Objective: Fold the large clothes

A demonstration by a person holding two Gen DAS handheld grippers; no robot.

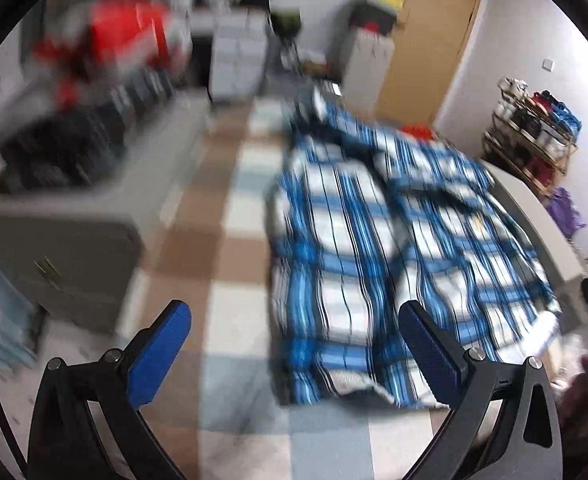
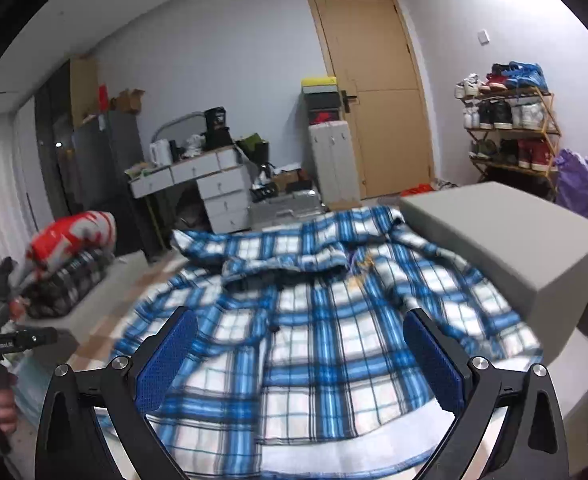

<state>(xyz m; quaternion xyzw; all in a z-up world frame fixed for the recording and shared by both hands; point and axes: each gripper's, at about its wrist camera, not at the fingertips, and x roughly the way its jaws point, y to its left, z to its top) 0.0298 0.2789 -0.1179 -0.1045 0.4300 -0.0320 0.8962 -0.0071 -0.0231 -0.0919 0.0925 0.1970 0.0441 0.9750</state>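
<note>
While both sets of tongs are in view, we find neither in contact with the garment. Our left tongs (image 1: 294, 332) stand spread wide, blue pads (image 1: 156, 356) apart with nothing between them, held above the checkered floor (image 1: 230, 248) and the near edge of the blue plaid shirt (image 1: 358, 248). Our right tongs (image 2: 300, 344) are likewise spread and hold nothing, poised over the lower part of the same blue plaid shirt (image 2: 314, 332).

We note that the shirt lies spread out flat on the pale worktop (image 2: 574, 348), collar end toward the far side, hem nearest us, with a white lining strip showing along the hem. One sleeve runs up against a grey foam block (image 2: 506, 240) that sits on the right of the worktop and touches the cloth. The left view is blurred, so finer detail of the fabric there cannot be read.

Elsewhere we record a grey cabinet (image 1: 74, 236) to the left carrying a red and white bundle (image 2: 74, 236) over dark folded clothes, a white drawer unit (image 2: 214, 184), a wooden door (image 2: 378, 96), a shoe rack (image 2: 510, 128) loaded with shoes, and a purple bag (image 2: 578, 180) beside it.
</note>
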